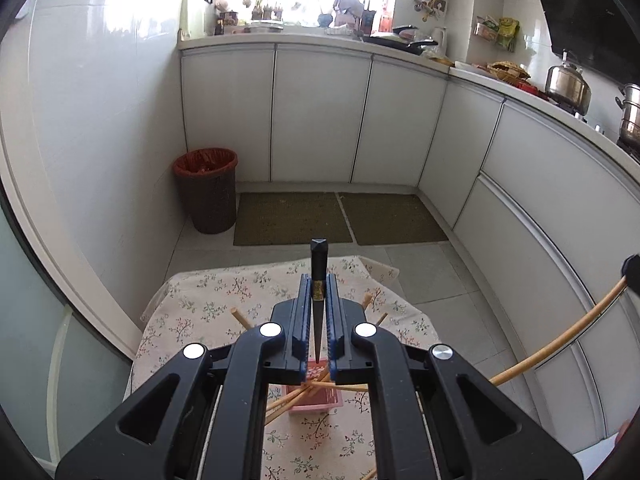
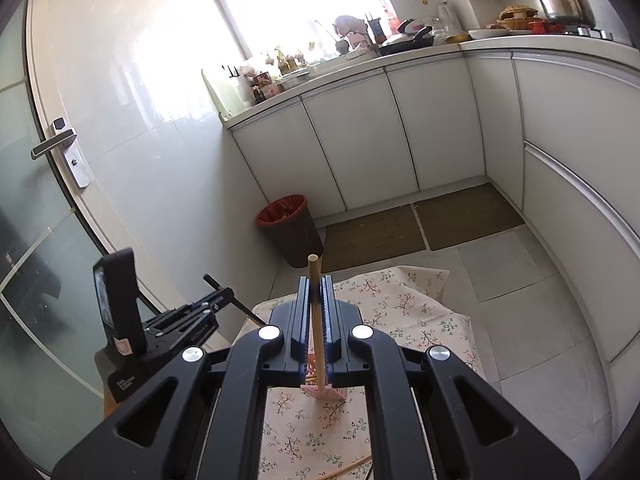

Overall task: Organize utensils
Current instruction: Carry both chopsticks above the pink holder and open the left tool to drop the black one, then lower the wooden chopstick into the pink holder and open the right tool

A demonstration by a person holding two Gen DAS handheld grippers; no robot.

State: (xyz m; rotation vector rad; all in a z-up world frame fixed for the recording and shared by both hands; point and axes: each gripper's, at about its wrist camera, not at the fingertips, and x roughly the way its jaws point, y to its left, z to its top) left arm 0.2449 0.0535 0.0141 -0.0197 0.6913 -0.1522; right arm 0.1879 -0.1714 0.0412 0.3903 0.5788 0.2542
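- Left gripper (image 1: 319,280): jaws clamped on 1 black tapered chopstick (image 1: 319,264), above the floral tablecloth (image 1: 208,304)
- Right gripper (image 2: 316,282): jaws clamped on 1 round pale wooden chopstick (image 2: 314,280), above the pink box (image 2: 336,394)

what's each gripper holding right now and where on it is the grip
The left gripper is shut on a black chopstick, gripped on its thick upper half. The right gripper is shut on a wooden chopstick, gripped just below its top end.

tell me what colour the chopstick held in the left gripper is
Black, with a small gold band partway along the tapered black chopstick; it shows best in the left wrist view.
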